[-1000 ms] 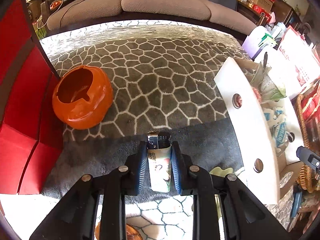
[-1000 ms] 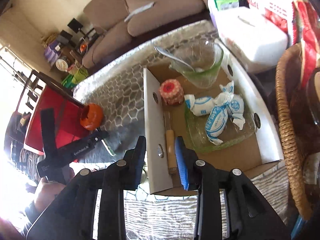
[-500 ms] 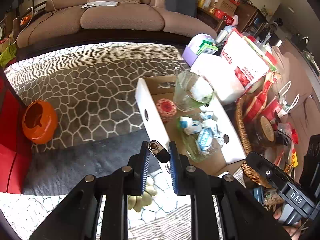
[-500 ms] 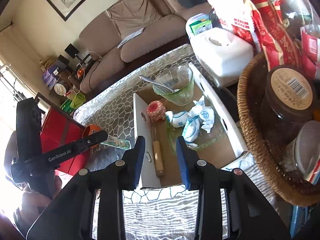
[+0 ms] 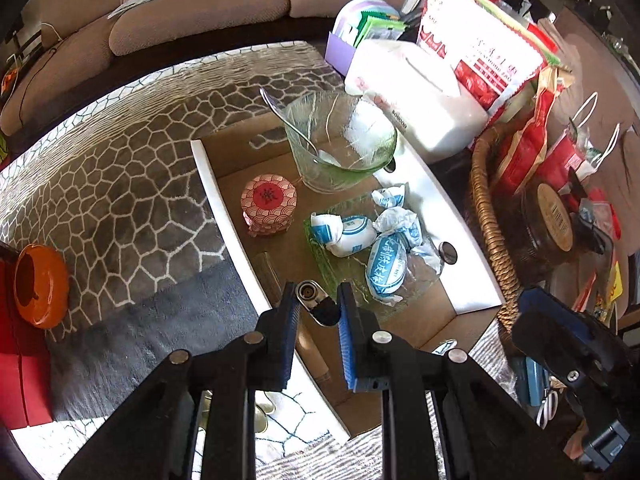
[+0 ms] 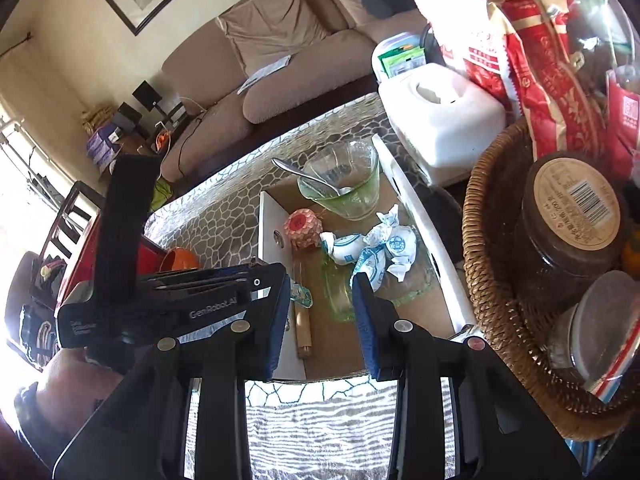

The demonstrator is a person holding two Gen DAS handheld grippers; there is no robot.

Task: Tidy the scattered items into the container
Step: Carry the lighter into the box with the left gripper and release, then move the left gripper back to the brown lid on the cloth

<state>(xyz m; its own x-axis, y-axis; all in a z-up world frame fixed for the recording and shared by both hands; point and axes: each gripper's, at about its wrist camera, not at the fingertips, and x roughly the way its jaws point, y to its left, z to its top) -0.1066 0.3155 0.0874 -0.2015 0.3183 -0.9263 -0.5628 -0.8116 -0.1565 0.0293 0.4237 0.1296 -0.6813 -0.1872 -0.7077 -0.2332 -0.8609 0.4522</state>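
Note:
My left gripper [image 5: 318, 304] is shut on a lighter [image 5: 316, 304] and holds it over the near part of the shallow cardboard box [image 5: 216, 196]. The box holds a glass bowl with a spoon [image 5: 340, 140], a red patterned jar [image 5: 269, 204], several blue-white wrapped sweets [image 5: 380, 244] on a green glass plate [image 5: 340, 268], and a wooden-handled tool [image 6: 303, 330]. My right gripper [image 6: 320, 300] is open and empty, above the box's near edge [image 6: 288, 364]. The left gripper's body [image 6: 160, 300] shows at left in the right wrist view, with the lighter's end [image 6: 301, 295] at its tip.
An orange ashtray [image 5: 38, 284] sits on the patterned rug-like cloth [image 5: 120, 184] left of the box. A wicker basket [image 5: 492, 232] with jars stands right of the box. A white tissue box [image 5: 416, 100] and red bags [image 5: 488, 44] are behind. A red tray [image 5: 16, 380] lies far left.
My left gripper has carried the lighter from the grey cloth near the ashtray rightward to above the box. My right gripper has risen and drawn back a little.

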